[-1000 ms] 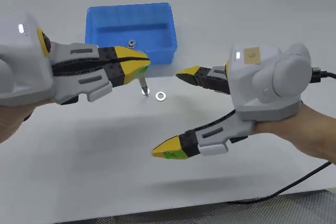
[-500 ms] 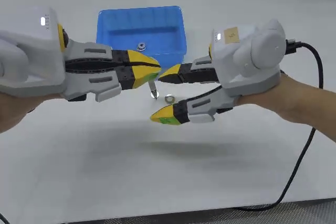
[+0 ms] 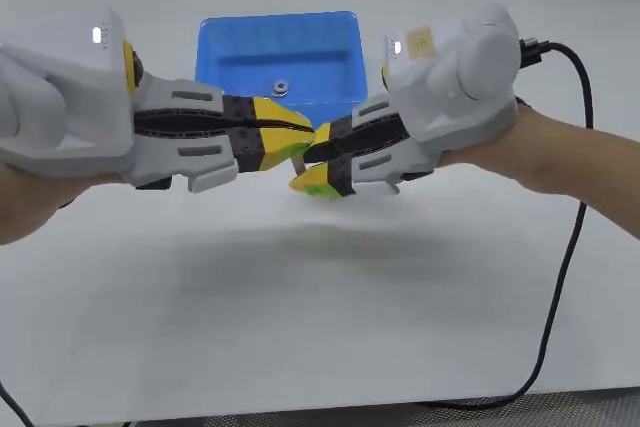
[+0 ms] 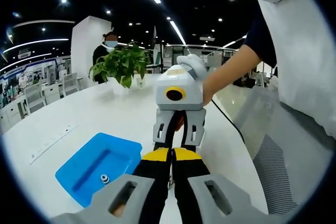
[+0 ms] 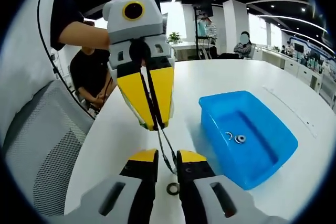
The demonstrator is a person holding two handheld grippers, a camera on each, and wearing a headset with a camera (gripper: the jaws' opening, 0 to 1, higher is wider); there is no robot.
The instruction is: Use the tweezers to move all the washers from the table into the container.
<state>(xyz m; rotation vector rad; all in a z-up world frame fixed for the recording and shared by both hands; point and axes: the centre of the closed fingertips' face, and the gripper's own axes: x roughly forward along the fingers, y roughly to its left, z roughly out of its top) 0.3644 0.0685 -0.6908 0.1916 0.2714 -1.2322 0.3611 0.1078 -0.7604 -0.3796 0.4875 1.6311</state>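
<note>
The left gripper pinches the tweezers, their tips between the narrowly parted jaws of the right gripper. A washer lies just beyond on bare table, the blue container standing clear beside it

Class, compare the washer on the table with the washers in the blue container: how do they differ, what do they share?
The washer on the table lies on white, near the tip of the tweezers; the washers in the container lie on its blue floor. The washer on the table is alone; the washers in the container are two, close together. All are flat rings.
</note>
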